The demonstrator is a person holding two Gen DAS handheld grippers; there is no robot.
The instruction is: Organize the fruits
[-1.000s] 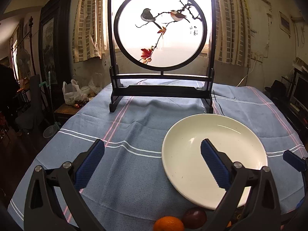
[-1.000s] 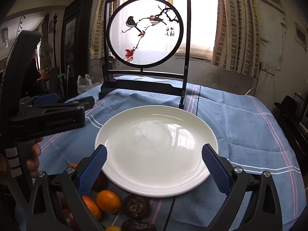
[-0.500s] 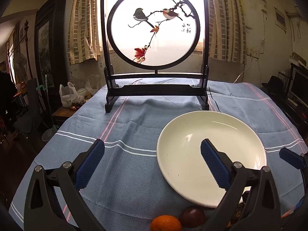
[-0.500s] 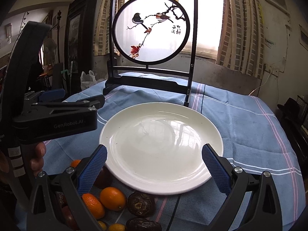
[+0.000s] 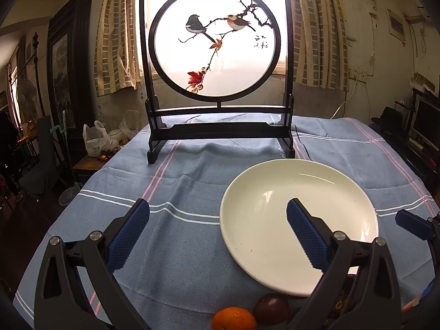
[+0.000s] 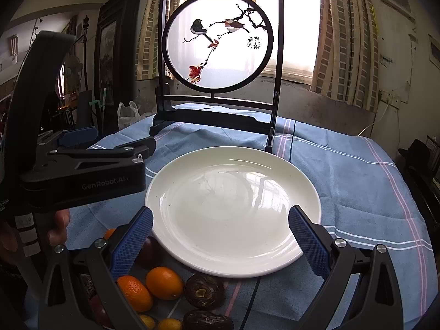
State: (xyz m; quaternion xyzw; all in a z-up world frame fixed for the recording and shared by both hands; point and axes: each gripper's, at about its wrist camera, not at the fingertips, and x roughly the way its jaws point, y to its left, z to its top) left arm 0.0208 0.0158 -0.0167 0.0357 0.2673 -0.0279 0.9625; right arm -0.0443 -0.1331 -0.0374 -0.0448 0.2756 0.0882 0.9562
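An empty white plate [image 6: 233, 209] lies on the blue striped tablecloth; it also shows in the left wrist view [image 5: 299, 220]. Small oranges [image 6: 164, 282], dark plums [image 6: 148, 251] and brown dates [image 6: 204, 291] lie in a cluster at the plate's near left edge. The left wrist view shows one orange [image 5: 233, 319] and one plum [image 5: 271, 308]. My right gripper [image 6: 220, 236] is open and empty above the plate's near rim. My left gripper [image 5: 217, 231] is open and empty, left of the plate; its body shows in the right wrist view [image 6: 82, 170].
A black-framed round bird screen [image 5: 217, 63] stands at the table's far side, also in the right wrist view [image 6: 220, 60]. A thin dark cable [image 6: 251, 302] runs under the plate's near edge. Furniture and a plastic bag [image 5: 96, 140] sit beyond the table's left edge.
Both grippers have moved slightly; the plate and screen have shifted a little in each view. Both stay open and empty. The fruits have not moved.
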